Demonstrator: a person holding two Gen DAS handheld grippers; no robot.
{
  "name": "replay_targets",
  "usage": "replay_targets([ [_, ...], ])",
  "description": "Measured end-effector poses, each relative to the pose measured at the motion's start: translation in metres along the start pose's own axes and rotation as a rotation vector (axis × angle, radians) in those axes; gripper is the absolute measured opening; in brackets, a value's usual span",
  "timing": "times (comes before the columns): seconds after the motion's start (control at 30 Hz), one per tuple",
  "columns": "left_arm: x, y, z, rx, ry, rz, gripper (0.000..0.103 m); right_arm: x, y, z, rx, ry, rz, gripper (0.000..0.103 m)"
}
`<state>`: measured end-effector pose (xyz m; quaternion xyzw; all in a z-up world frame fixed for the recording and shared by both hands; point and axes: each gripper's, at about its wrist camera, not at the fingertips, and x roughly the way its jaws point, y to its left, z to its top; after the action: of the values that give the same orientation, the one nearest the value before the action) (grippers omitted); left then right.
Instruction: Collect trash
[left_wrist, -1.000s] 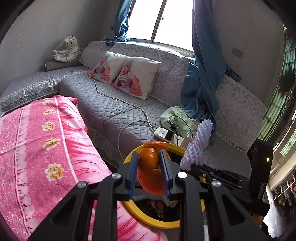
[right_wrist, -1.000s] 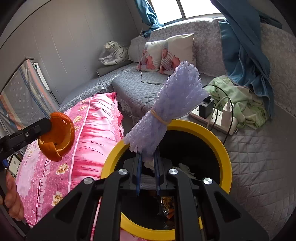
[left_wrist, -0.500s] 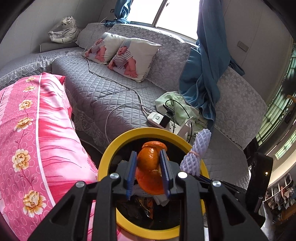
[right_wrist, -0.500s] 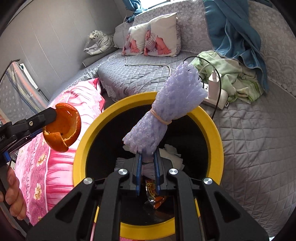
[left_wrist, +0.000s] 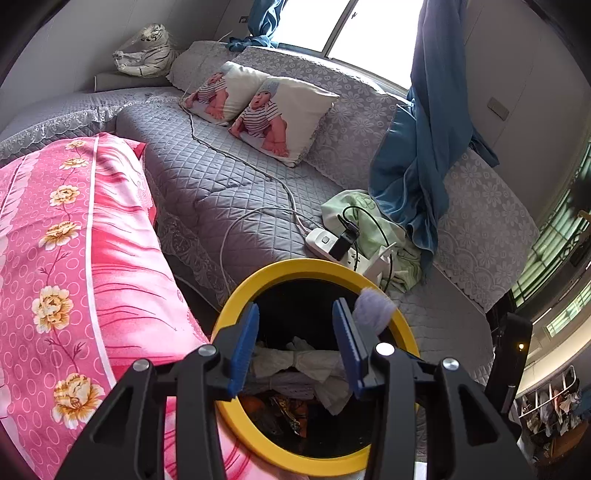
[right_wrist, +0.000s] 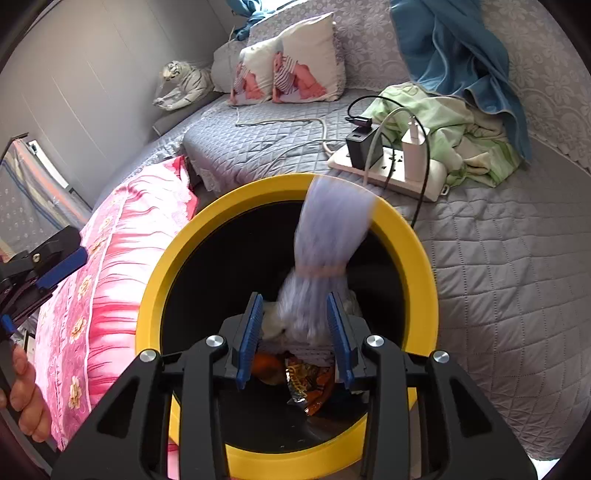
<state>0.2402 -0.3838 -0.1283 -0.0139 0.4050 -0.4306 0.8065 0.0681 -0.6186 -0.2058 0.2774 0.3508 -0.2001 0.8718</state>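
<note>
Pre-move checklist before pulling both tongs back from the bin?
1. Left tongs open and empty: ok.
2. Right tongs open: ok.
3. Purple foam bundle clear of the right tongs: cannot tell; it is motion-blurred between the open fingers, apparently dropping.
4. Orange peel inside the yellow-rimmed bin: ok, lying among the wrappers.
5. Bundle fully below the rim: not ok, its top still overlaps the rim.
6. Power strip cables clear of the bin: cannot tell.
</note>
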Motion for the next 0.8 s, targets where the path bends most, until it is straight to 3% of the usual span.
replay_targets([
  [0.23, -0.047, 0.021, 0.001, -0.018, -0.072, 0.03, 0.039, -0.015, 0.013, 0.002, -0.023, -0.033, -0.026, 0.034],
  [0.47, -0.115, 0.055, -0.008, -0.052, -0.179, 0.105, 0.039, -0.036, 0.055, 0.0, -0.112, -0.1, -0.042, 0.034],
  [0.8, -0.231, 0.095, -0.051, -0.063, -0.327, 0.248, 0.039, -0.084, 0.146, -0.021, -0.27, -0.156, 0.116, 0.034],
])
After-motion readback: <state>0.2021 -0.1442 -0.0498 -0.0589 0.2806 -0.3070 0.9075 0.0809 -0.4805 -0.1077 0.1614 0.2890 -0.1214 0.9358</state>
